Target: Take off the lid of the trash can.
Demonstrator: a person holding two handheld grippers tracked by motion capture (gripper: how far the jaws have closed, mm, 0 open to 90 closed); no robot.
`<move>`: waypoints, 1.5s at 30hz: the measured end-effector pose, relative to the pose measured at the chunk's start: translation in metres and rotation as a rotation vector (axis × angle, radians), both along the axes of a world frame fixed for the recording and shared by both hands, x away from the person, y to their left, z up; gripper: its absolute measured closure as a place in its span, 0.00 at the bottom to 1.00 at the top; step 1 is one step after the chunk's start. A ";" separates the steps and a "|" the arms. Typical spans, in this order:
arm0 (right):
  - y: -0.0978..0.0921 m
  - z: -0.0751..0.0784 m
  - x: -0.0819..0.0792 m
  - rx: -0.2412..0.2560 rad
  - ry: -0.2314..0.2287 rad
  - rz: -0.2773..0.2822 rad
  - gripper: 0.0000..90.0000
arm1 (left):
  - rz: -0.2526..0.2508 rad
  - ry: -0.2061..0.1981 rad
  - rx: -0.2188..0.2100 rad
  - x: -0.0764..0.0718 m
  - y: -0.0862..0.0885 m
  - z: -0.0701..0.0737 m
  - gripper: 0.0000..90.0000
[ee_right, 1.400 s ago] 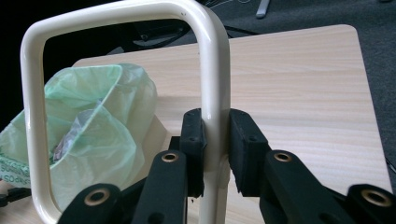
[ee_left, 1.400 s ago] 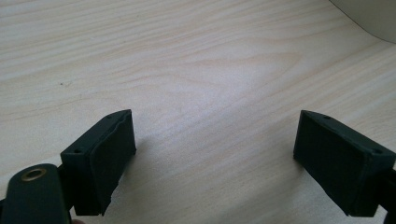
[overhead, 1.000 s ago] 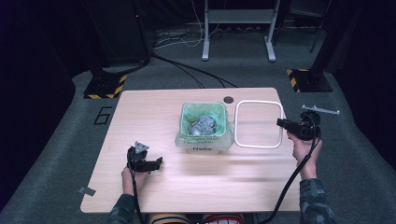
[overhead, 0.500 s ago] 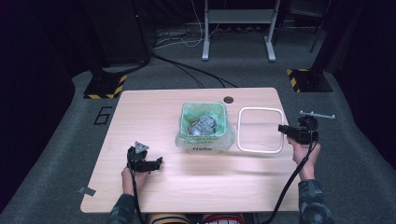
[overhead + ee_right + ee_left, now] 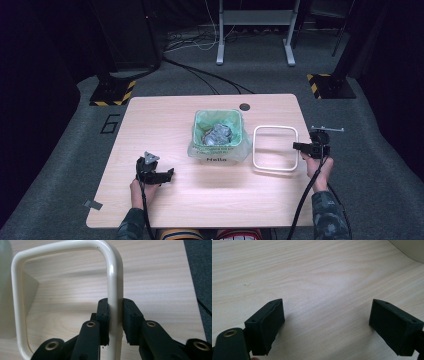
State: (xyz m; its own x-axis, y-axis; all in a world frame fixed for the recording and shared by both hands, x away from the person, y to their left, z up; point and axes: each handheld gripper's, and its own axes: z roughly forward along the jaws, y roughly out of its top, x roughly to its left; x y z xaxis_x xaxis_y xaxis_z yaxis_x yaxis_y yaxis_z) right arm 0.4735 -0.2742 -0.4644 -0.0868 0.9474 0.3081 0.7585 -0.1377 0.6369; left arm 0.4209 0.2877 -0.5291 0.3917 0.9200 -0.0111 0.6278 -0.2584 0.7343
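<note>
Glossy cream frame [image 5: 113, 277] — smooth; matt pale wood-grain table [image 5: 165, 125].

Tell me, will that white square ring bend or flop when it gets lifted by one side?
Probably not. The cream ring looks like a smooth, rigid tube that holds its rounded-square shape, so it should lift as one stiff piece. Its glossy surface may be a bit slippery in the right hand-held gripper, which clamps one side. It is thin and hollow in the middle, so it is likely light.
</note>
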 end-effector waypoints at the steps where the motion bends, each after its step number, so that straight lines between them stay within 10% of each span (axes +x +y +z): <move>1: -0.001 -0.002 0.001 0.001 0.006 -0.003 0.85 | 0.000 0.000 0.000 0.000 0.000 0.000 0.14; 13: 0.003 -0.019 0.009 -0.020 0.061 -0.036 0.83 | 0.000 -0.003 -0.001 0.000 0.000 0.000 0.14; 24: 0.009 -0.014 0.002 -0.027 0.034 0.027 0.24 | 0.007 -0.006 0.001 0.000 0.000 0.000 0.14; 29: 0.016 0.002 -0.003 -0.033 -0.019 0.092 0.16 | 0.005 0.040 -0.024 0.004 0.001 0.005 0.11; 45: 0.087 0.066 0.007 -0.035 -0.144 0.286 0.16 | -0.070 0.009 -0.111 0.035 -0.023 0.095 0.09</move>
State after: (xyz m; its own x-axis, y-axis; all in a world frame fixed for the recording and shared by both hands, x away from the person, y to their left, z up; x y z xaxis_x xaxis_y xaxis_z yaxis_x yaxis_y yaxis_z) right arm 0.4802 -0.1875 -0.3980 -0.3915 0.8882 0.2405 0.6648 0.0924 0.7413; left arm 0.4561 0.2647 -0.4344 0.4548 0.8831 -0.1151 0.6176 -0.2196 0.7552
